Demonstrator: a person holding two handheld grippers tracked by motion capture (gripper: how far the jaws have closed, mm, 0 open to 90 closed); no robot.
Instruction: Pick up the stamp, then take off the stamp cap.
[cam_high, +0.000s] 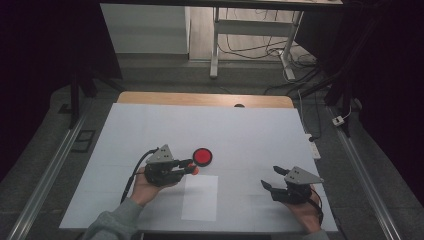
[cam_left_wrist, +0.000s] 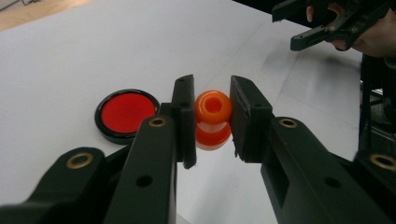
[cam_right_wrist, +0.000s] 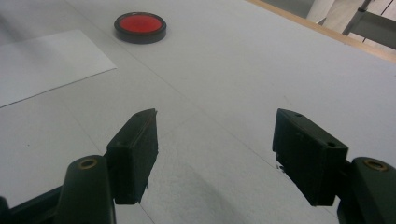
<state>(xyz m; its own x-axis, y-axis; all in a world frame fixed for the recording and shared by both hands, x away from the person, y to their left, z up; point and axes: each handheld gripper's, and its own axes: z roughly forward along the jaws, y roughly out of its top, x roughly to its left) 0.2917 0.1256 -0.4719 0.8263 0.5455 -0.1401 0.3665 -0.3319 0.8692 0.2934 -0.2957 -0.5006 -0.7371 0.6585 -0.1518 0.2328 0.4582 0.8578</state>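
Your left gripper (cam_high: 192, 166) is clamped on a small orange spool-shaped piece (cam_left_wrist: 213, 119): in the left gripper view both black pads press its sides, hole end facing the camera, one flange above the other, and it's held clear of the table (cam_high: 250, 130). In the high view that gripper sits left of centre, jaws pointing toward the table's right, orange piece at the tips. The red disc with black rim (cam_high: 202, 156) lies flat on the white surface just beyond the tips, a bit farther from you; the left gripper view puts it left of the jaws and near them, not touching the orange piece. A white sheet of paper (cam_high: 200, 197) lies flat on your side of the disc, just beside the left gripper; can't tell whether the orange piece hangs over its corner. Your right gripper (cam_high: 274, 177) is well apart, at the table's near right side, jaws standing wide apart with nothing between them; the right gripper view shows bare white surface between the pads, with the disc and the paper's corner farther off at upper left. Your hands wrap both gripper bodies from the bottom edge, and a grey sleeve (cam_high: 112, 224) shows on the left arm.
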